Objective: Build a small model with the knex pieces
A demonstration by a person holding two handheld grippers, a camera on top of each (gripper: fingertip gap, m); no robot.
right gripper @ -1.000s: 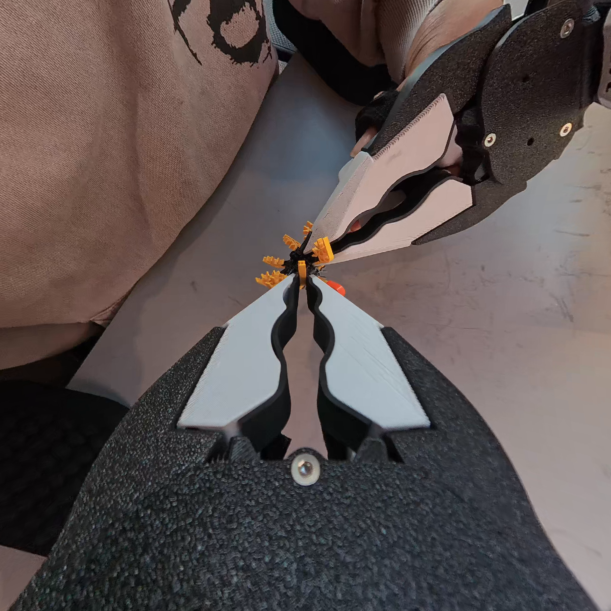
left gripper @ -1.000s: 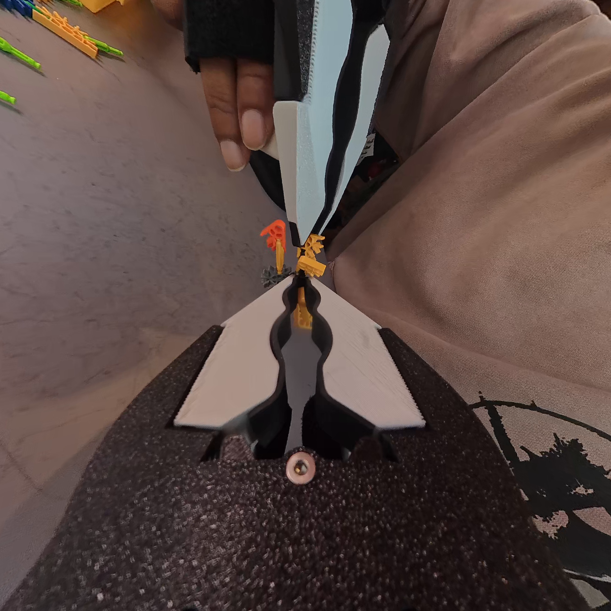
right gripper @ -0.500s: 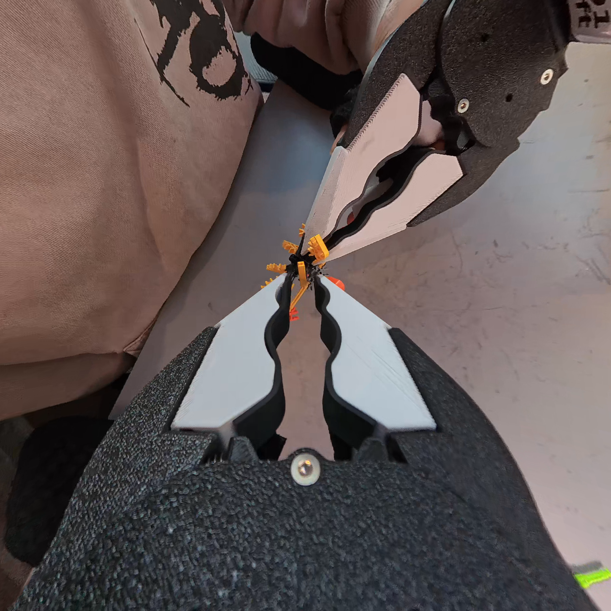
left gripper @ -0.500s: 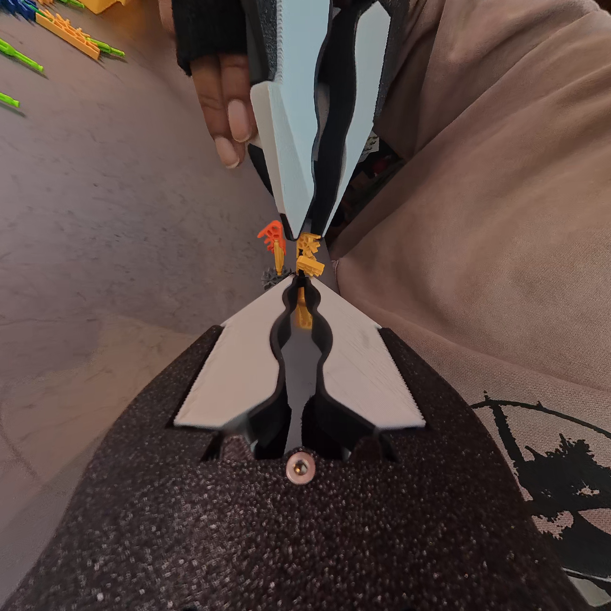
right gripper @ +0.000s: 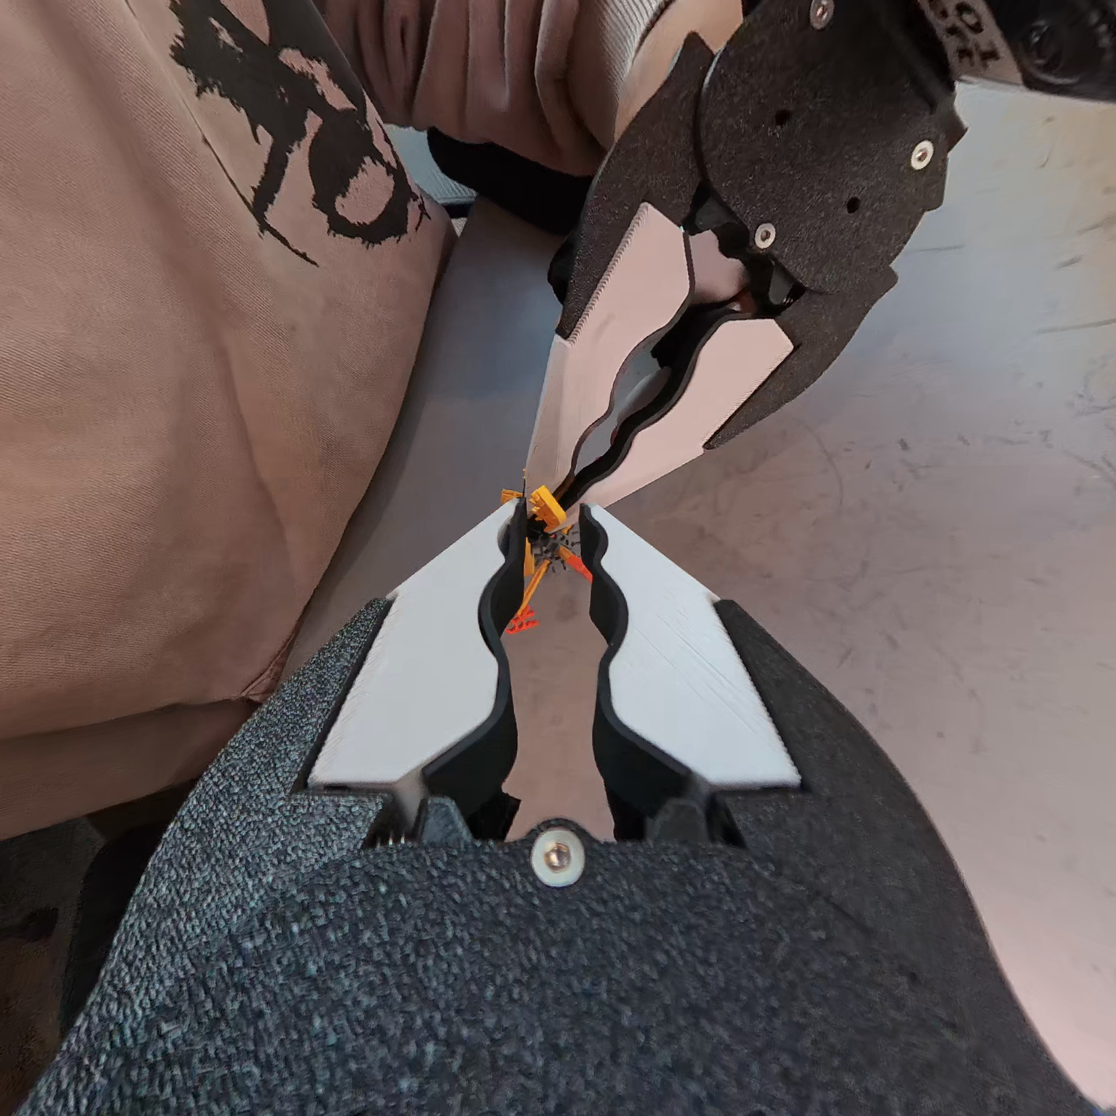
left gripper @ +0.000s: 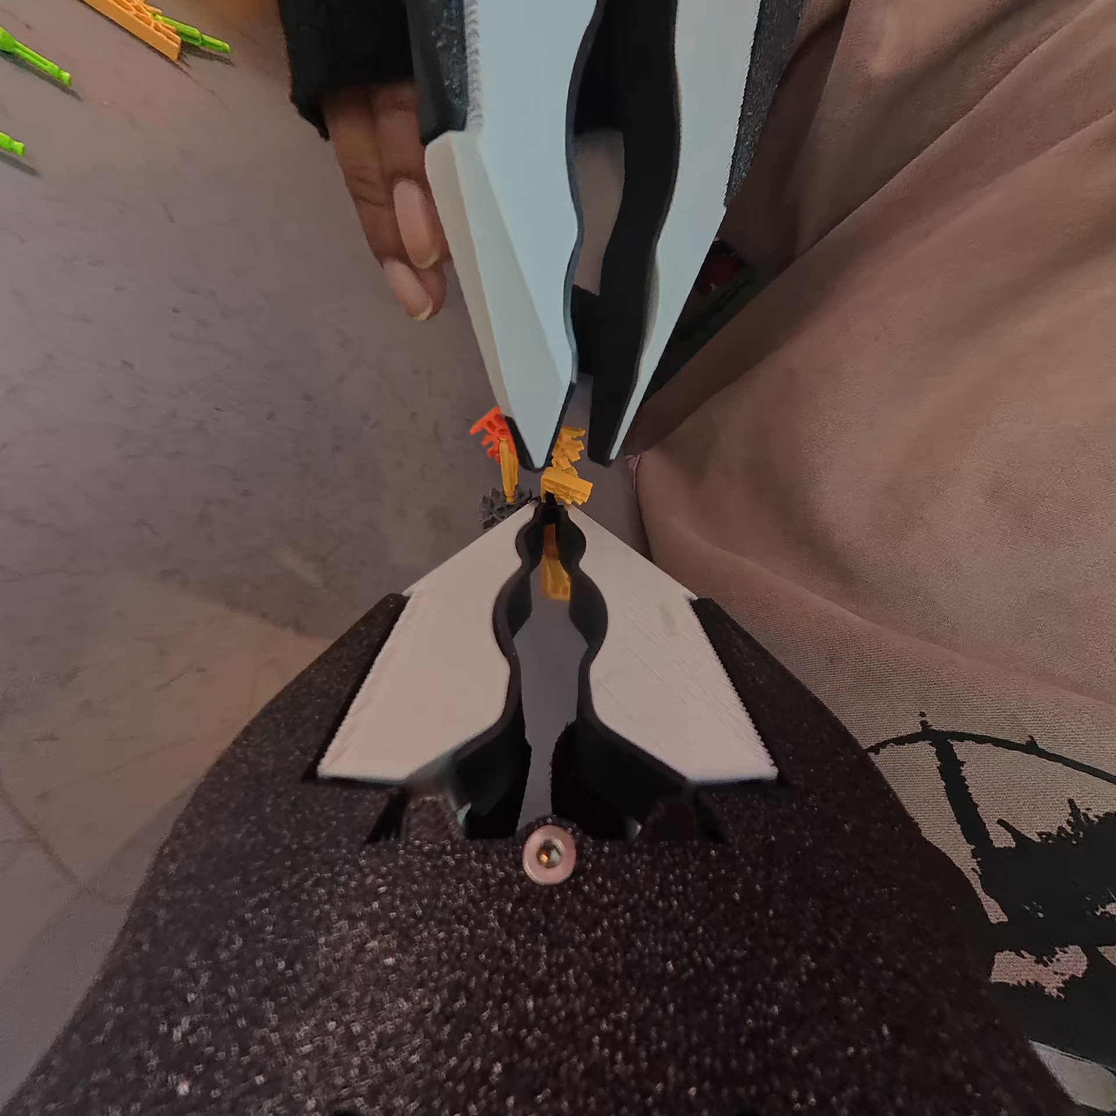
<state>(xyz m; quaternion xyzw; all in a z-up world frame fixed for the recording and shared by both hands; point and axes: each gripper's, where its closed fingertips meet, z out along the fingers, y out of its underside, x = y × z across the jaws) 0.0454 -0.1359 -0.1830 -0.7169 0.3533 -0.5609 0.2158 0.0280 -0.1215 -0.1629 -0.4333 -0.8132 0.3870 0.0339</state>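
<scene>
My left gripper is shut on a small toy assembly of yellow clip pieces, held just above the grey table. The assembly also has a black toothed hub, a yellow rod and an orange connector. My right gripper is open, with its tips on either side of the hub. Its left finger lies against the assembly. In the left wrist view the right gripper comes down from above, jaws apart over the yellow pieces. In the right wrist view the left gripper reaches in from the upper right.
A person's beige printed sweatshirt fills the right of the left wrist view and the left of the right wrist view. A gloved hand holds the right gripper. Green rods and a yellow strip lie on the far table. The tips of both grippers are at nearly the same place.
My right gripper was shut on the assembly and has opened around it. My left gripper keeps its hold. Both grippers have turned a little and the right one now looks closer.
</scene>
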